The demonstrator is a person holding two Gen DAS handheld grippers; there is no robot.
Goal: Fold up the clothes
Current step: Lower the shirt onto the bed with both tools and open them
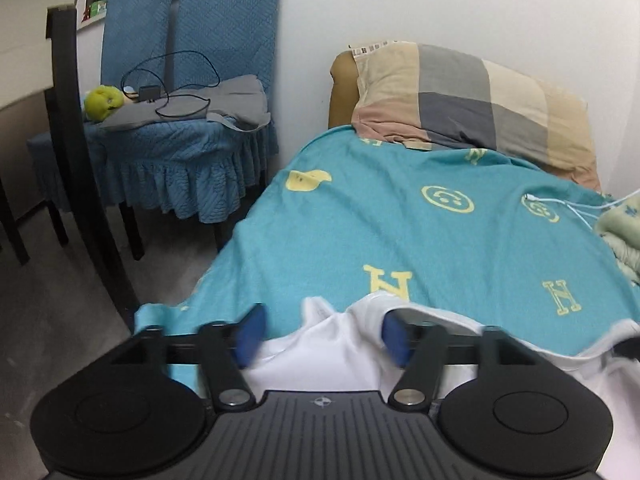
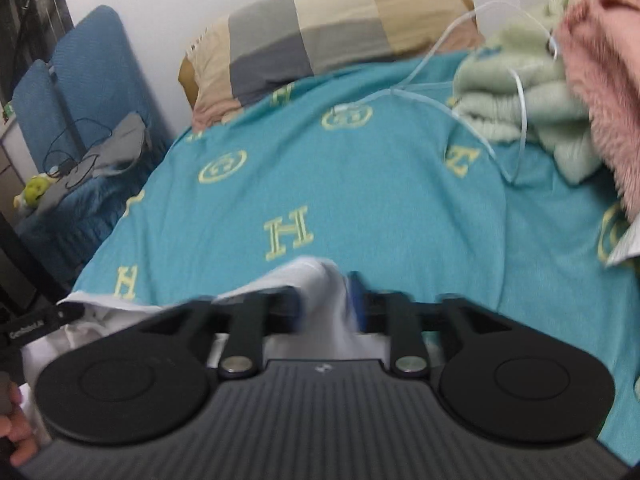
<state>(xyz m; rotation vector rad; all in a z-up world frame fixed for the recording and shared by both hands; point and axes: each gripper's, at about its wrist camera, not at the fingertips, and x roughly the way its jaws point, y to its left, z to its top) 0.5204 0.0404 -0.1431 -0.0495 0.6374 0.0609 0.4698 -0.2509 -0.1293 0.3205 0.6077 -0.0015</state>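
The white garment (image 1: 320,344) lies bunched at the near edge of the teal blanket (image 1: 400,220), not neatly folded, left gripper (image 1: 320,336) spread around it, right gripper (image 2: 326,304) pinching a fold

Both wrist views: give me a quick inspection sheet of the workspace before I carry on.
Surface: teal bedspread, yellow letter print, mostly flat.
Job's things: white garment bunched at the near edge.
Clutter: checked pillow, green blanket, pink fleece.
Grippers: left tool open, cloth between its fingers; right tool shut on the white garment, view blurred.
Cables: white cable across the bedspread; black cable on the chair.
Surroundings: blue-covered chair, white wall.
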